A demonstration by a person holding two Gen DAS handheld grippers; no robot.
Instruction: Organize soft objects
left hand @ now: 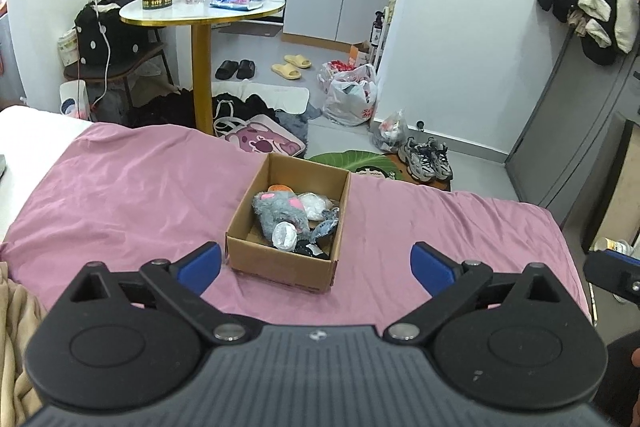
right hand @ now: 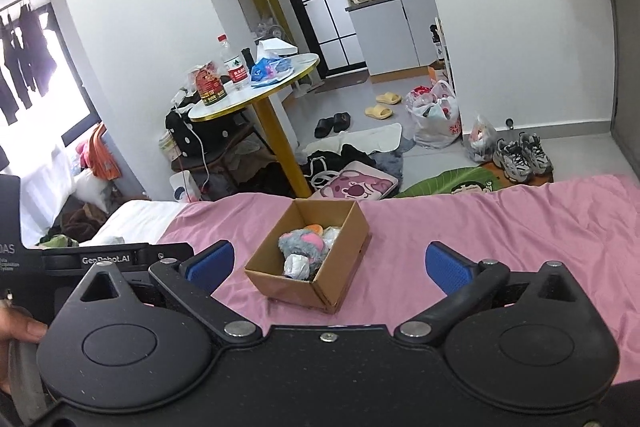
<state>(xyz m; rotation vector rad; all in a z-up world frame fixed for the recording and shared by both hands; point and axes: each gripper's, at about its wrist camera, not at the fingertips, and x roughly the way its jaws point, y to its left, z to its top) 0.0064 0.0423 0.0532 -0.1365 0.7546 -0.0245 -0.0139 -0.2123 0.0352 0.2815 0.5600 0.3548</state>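
Presently both tongs are hovering released and empty over the pink bedsheet [left hand: 120, 195]: left tongs [left hand: 315, 263] and right tongs [right hand: 330, 263] are each standing with blue pads spread wide, short of the cardboard box [left hand: 280, 263]. Soft objects are sitting inside the box, a grey plush toy [left hand: 280, 213] uppermost among white and dark bundles. No loose item is showing on the bed nearby. Judged stage: either finishing or checking. Any next move calls for lowering one pair squarely into the box.

A brown cardboard box [left hand: 280, 259] sits on the pink sheet [left hand: 120, 195]. At its twelve o'clock, a grey plush [left hand: 280, 213] with pink ears.
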